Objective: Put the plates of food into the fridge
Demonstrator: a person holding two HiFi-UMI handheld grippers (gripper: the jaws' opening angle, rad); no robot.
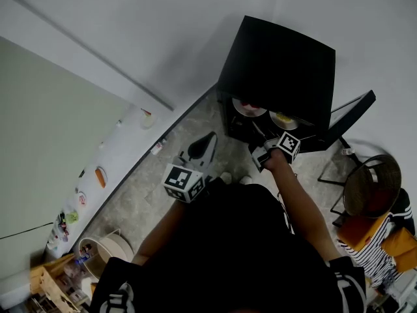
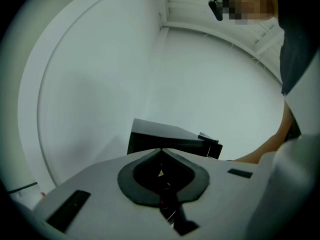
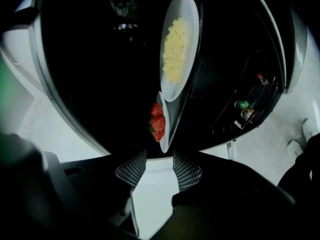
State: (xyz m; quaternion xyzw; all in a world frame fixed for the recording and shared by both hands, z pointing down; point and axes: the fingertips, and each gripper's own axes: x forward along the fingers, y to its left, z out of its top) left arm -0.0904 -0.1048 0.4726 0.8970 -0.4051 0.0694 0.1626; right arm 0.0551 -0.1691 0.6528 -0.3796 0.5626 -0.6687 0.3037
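Two grippers noted, taken left to right from where I stand. The left gripper (image 2: 161,150) hangs low beside the person's body, well apart from the work, with its jaws together, tips touching and nothing between them. It points toward the white wall, and the small black fridge (image 1: 280,64) shows beyond its tips. Next comes the fridge itself, open, with both plates on a shelf inside. The plate of strawberries (image 3: 166,140) sits nearer the opening, and the plate of crumbly yellow food (image 3: 179,14) sits just behind it. I cannot tell whether the two rims touch or only overlap in view. The right gripper (image 3: 159,166) is at the fridge mouth, its mesh-faced fingers (image 3: 131,171) apart and clamped on nothing; only pale floor shows through the gap. The key relation is that the strawberry plate lies straight ahead of those fingers, just past the tips. Its rim is edge-on and lined up with the gap, so the gripper is rolled on its side relative to the flat plate. The pads are not on the rim. Judgement: both plates appear to be stowed, so what remains is probably a straight pull back along the jaw line, keeping clear of that near rim. Furthest right is the fridge door (image 1: 355,113), swung wide, with small bottles (image 3: 242,104) in its rack. The right gripper is much the nearer of the two to it, should the door need closing.
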